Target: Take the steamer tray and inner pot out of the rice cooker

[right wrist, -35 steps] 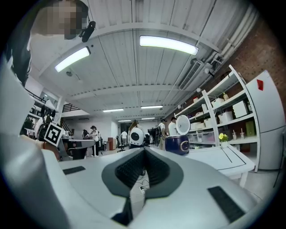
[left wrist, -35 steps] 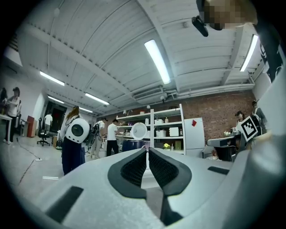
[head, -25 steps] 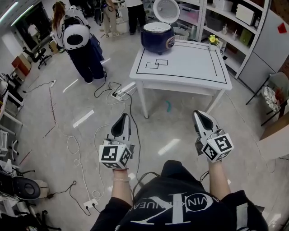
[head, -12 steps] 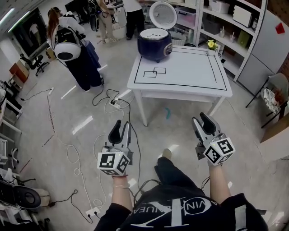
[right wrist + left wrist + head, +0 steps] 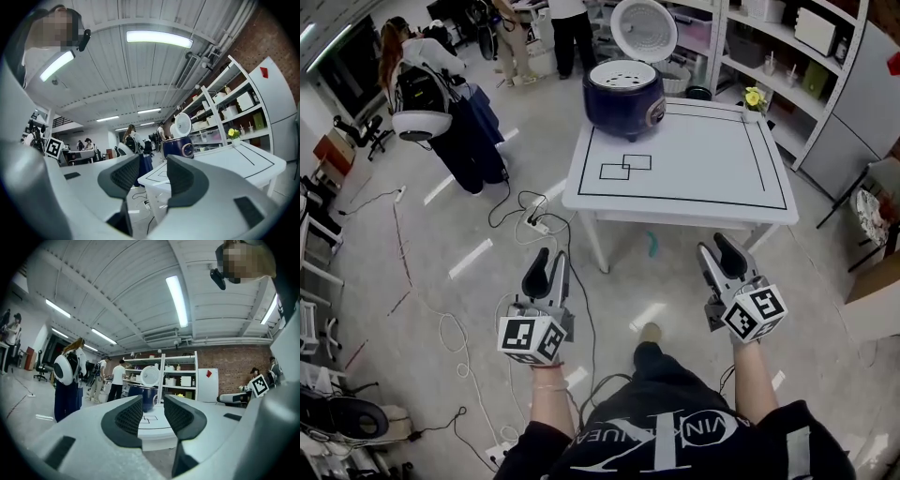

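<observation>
The left tongs and right tongs are spread and empty, the jaws having just been opening. Both point level, forearms extended up-frame toward the desk. The rice cooker stands top centre on the desk's upper-left corner, lid raised, well apart from both tongs. The steamer tray sits in its mouth and is likely light and rigid; grip its rim. The inner pot is hidden beneath; expect slippery metal.

At 12 o'clock, table. On its far left corner, toward 11, cooker with tray inside. Flowers on far edge at 1. Shelves behind. Person at 10. Near side: left gripper at 7, right gripper at 5.
</observation>
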`<state>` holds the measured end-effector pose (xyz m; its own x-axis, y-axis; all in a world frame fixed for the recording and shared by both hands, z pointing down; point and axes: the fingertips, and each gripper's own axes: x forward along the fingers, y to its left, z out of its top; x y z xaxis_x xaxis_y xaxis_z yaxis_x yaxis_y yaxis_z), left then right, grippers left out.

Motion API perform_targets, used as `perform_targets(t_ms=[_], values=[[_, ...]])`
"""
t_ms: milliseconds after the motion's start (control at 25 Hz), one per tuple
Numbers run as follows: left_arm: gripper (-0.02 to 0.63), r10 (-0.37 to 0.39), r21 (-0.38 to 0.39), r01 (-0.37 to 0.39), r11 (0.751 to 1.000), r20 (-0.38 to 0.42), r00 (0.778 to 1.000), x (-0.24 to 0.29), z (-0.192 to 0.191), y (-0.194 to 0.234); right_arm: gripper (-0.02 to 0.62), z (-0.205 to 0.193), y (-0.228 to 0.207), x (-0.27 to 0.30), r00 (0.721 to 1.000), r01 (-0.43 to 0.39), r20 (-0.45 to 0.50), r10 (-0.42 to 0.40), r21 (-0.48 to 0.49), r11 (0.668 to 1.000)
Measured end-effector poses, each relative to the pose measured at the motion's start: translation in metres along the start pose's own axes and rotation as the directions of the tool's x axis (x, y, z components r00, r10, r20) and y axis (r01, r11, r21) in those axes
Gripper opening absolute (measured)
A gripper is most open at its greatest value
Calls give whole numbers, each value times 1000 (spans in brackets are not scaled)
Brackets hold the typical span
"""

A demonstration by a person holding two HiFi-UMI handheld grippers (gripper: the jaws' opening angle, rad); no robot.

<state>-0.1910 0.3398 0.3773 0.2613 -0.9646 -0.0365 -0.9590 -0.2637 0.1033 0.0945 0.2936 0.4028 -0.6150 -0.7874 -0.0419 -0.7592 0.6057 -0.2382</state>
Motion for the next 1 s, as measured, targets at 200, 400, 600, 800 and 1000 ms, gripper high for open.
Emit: perform_targets(t_ms=[200, 400, 600, 800, 1000], values=[[114, -10, -23, 10, 1000, -3, 1000, 55, -1, 20, 166, 4, -28, 48, 1000, 2, -15, -2, -2, 1000], [114, -41, -28, 41, 999, -11, 999, 112, -1, 30, 164, 9, -56, 87, 1000, 4, -11, -4, 14, 1000], [114, -37, -22, 36, 999, -22, 999, 164, -2, 42, 164, 15, -86, 122, 1000, 6, -9, -6, -1, 1000], [112, -9, -1, 9, 1000, -5, 1000, 196, -2, 56, 164, 20, -107, 148, 1000, 8, 1, -8, -7, 1000], [114, -21, -37, 21, 999, 4, 1000, 215, 4, 65, 164, 25, -115, 172, 1000, 1, 7, -1, 2, 1000]])
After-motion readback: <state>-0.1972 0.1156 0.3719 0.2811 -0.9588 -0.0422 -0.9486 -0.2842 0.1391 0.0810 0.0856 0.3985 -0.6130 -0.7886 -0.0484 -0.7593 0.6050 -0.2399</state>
